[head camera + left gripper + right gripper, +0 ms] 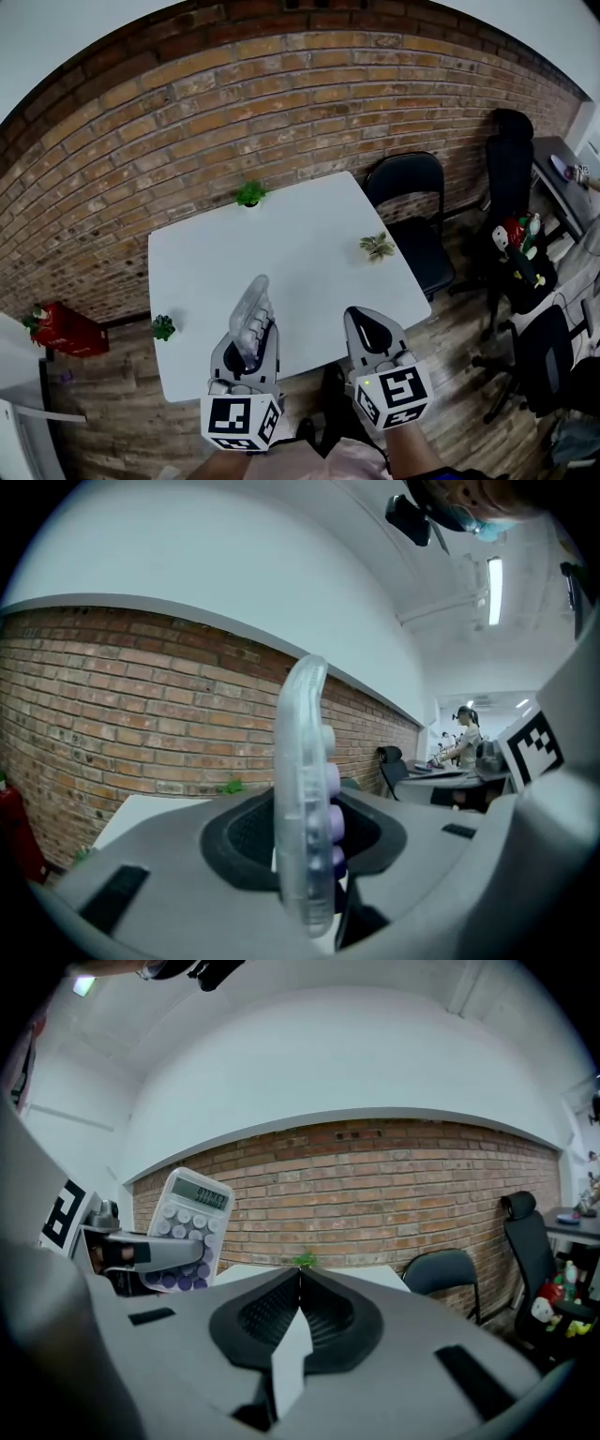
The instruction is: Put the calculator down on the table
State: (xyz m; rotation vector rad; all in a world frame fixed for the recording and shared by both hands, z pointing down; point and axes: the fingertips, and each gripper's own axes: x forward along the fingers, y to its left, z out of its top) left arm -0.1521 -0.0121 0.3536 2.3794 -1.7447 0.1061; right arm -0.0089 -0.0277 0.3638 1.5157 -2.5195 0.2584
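While both grippers hover side by side over the 6 o'clock edge of the white square table [309, 272], only one carries anything. The left gripper [251, 339] is clamped on a translucent white calculator with lilac keys [251, 305], its two dark pads pressing the calculator's lower half front and back. In the left gripper view the calculator [302, 799] stands on edge between the pads, keys bulging toward 3 o'clock. From the right gripper view I can see its display end uppermost and the keypad [190, 1227] facing that camera, with the left gripper [155, 1252] across its lower rows; it is held up in the air against the red-brown brick wall [281, 103], not resting on the tabletop. The right gripper [367, 323], just beside the left at its 3 o'clock, has its jaws pressed together with nothing between them [298, 1283]. Three small green plants sit on the table: one at 12 o'clock [249, 194], one near 3 o'clock [377, 246], one at the 8 o'clock corner [163, 327]. A black folding chair [412, 216] stands at the table's 2 o'clock.
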